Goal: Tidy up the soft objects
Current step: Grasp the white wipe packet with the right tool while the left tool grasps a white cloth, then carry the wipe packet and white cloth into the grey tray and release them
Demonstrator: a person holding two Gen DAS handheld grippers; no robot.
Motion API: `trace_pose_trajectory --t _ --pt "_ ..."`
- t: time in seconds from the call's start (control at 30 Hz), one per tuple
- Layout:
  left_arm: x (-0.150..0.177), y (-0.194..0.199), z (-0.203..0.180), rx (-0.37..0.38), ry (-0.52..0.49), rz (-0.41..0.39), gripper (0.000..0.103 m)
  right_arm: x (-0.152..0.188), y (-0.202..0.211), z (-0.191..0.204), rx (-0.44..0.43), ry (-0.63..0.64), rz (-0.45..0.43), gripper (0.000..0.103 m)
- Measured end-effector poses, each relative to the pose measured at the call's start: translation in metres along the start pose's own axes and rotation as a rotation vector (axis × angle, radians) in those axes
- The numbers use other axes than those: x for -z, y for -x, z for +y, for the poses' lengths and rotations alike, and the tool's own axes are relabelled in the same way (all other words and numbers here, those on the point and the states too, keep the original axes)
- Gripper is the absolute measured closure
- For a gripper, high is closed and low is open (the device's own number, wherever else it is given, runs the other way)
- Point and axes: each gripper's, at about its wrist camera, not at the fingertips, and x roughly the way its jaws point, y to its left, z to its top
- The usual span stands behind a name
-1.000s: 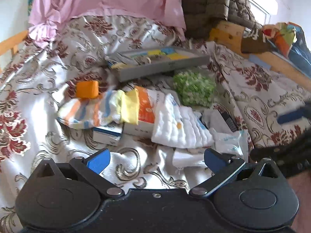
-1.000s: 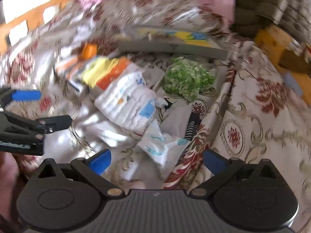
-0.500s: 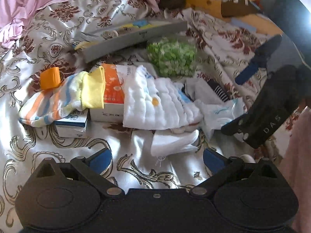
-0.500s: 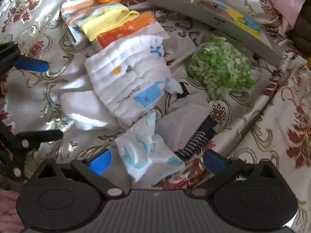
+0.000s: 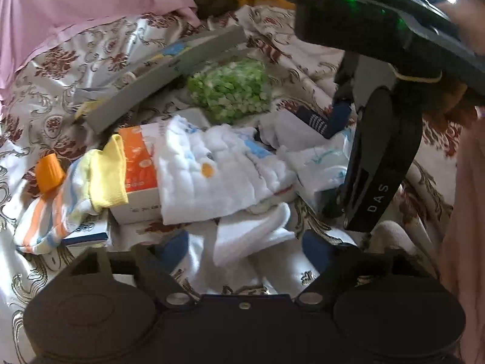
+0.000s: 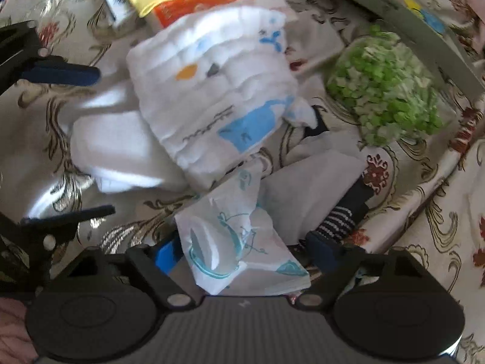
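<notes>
Both grippers are coming down on a pile of soft things in the middle of the bed. Nearest, the left gripper straddles a white sock, jaws fairly wide and closing, pads not yet on it. The right gripper likewise straddles a printed cloth, jaws closing, no grip yet. Beyond lie a quilted white cloth, a grey sock with a striped cuff, a yellow and striped cloth over an orange box, then a green bag and a grey box towards the far edge. The step looks like the first grasp; next, each gripper must pinch its piece cleanly and lift without dragging neighbours.
</notes>
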Motion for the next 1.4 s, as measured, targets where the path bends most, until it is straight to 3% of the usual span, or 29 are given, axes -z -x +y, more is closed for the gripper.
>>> trace_pose_trajectory --t 0.27,0.4,0.57,0.77,0.93,1.17,1.4 --pt "0.002 -0.004 -0.009 -0.007 -0.056 0.017 0.061 -0.003 -0.004 0.001 -0.015 0.017 -0.002 0.026" --pt "0.002 -0.006 -0.01 -0.019 -0.068 0.029 0.082 -0.002 -0.002 -0.001 -0.03 0.01 -0.004 0.039" --pt "0.0 0.003 -0.006 -0.018 -0.041 -0.016 0.094 -0.002 0.002 -0.002 -0.023 0.003 -0.021 0.049" --pt "0.0 0.01 -0.008 -0.031 -0.028 -0.05 0.097 0.001 0.014 -0.001 0.014 -0.021 -0.068 0.056" --pt "0.001 0.016 0.003 -0.003 0.076 -0.057 0.098 0.007 0.031 -0.001 0.026 -0.075 -0.131 0.057" --pt "0.006 0.036 0.017 0.071 0.231 -0.073 0.1 0.022 0.06 -0.001 -0.015 -0.133 -0.238 0.057" --pt "0.013 0.066 0.016 0.1 0.289 -0.117 0.1 0.035 0.081 0.001 -0.059 -0.195 -0.332 0.057"
